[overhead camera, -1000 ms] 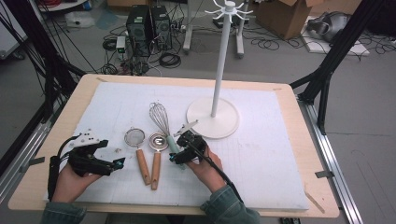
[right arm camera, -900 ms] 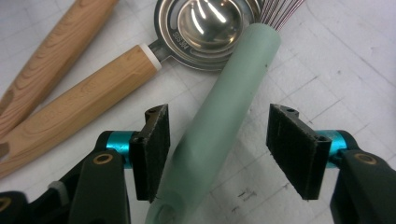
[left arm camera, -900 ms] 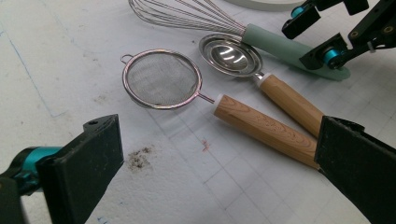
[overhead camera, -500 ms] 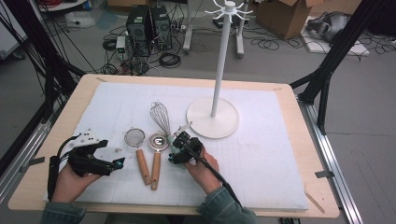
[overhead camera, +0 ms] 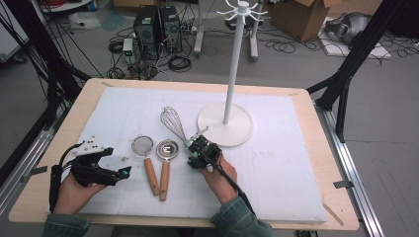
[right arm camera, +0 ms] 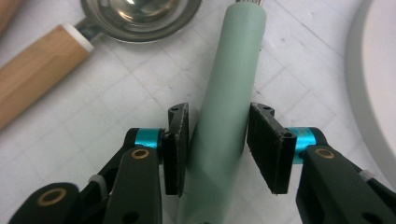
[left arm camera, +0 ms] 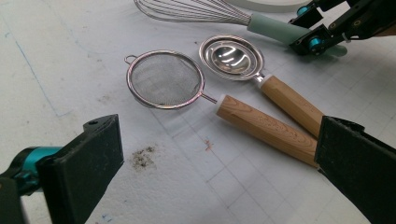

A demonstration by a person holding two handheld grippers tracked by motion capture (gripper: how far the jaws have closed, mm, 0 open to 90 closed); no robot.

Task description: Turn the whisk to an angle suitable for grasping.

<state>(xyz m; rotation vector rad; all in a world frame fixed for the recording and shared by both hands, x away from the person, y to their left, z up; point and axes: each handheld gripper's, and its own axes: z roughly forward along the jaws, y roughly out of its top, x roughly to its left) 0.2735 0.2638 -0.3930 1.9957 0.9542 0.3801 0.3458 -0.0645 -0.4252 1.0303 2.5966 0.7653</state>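
Note:
A wire whisk [overhead camera: 173, 123] with a pale green handle [right arm camera: 229, 93] lies on the white mat. My right gripper [overhead camera: 196, 149] straddles that handle. Its jaws have just been closing, and the pads [right arm camera: 180, 135] stand close on either side, with a thin gap on the left. The left gripper [overhead camera: 118, 173] rests open at the mat's front left, with nothing between its jaws. In the left gripper view [left arm camera: 219, 135] it faces a small mesh strainer [left arm camera: 163, 79] and a metal scoop [left arm camera: 231, 56], both with wooden handles, and the right gripper [left arm camera: 322, 30] beyond them.
A white hanging stand [overhead camera: 232, 74] rises from a round base [overhead camera: 242, 131] just beyond the whisk; the base's edge [right arm camera: 378, 70] lies right of my right gripper. The strainer [overhead camera: 143, 144] and scoop [overhead camera: 168, 149] lie side by side between the hands.
The right hand has shifted only slightly at the whisk's handle. The left hand and the utensils have kept still.

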